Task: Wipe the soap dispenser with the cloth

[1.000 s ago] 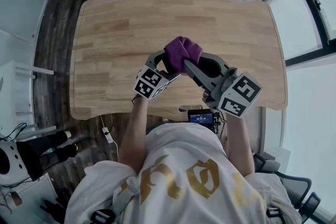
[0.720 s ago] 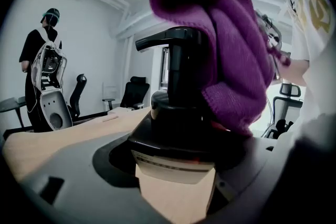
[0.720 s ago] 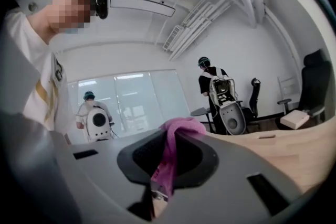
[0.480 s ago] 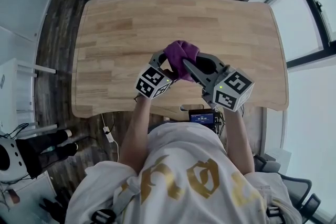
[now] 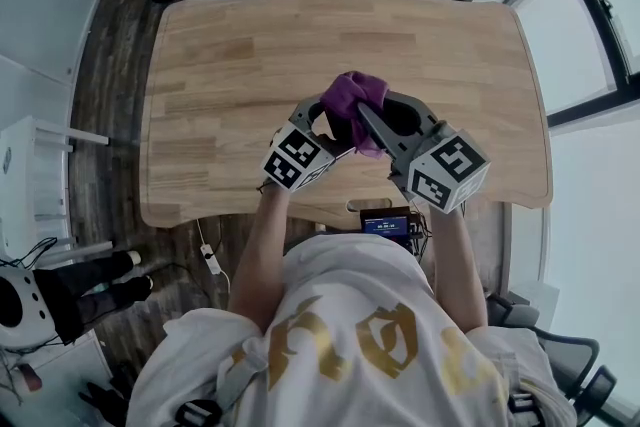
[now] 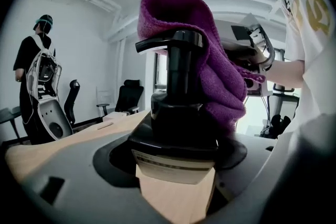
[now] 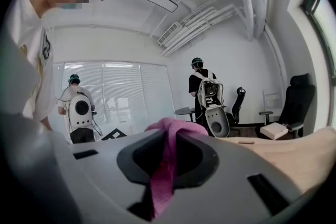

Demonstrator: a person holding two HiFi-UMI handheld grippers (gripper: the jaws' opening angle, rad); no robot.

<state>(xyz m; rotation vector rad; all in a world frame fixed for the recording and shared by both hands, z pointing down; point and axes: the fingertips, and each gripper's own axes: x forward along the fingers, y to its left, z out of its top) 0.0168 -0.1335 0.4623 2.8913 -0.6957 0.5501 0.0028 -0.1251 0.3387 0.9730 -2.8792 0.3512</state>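
Note:
A black-topped soap dispenser (image 6: 176, 118) with a pump head stands between the jaws of my left gripper (image 5: 322, 123), which is shut on its body. A purple cloth (image 5: 354, 101) drapes over the pump and down its right side (image 6: 210, 60). My right gripper (image 5: 378, 127) is shut on a fold of that cloth (image 7: 164, 165) and holds it against the dispenser. In the head view both grippers meet above the middle of the wooden table (image 5: 230, 65), and the cloth hides the dispenser there.
The table's front edge (image 5: 240, 215) runs just below the grippers. Office chairs (image 6: 126, 98) and standing people with backpacks (image 7: 207, 94) are around the room. A window (image 5: 600, 5) runs along the right.
The cloth and both grippers have shifted slightly up and to the right over the table. The right gripper's marker cube has turned a little.

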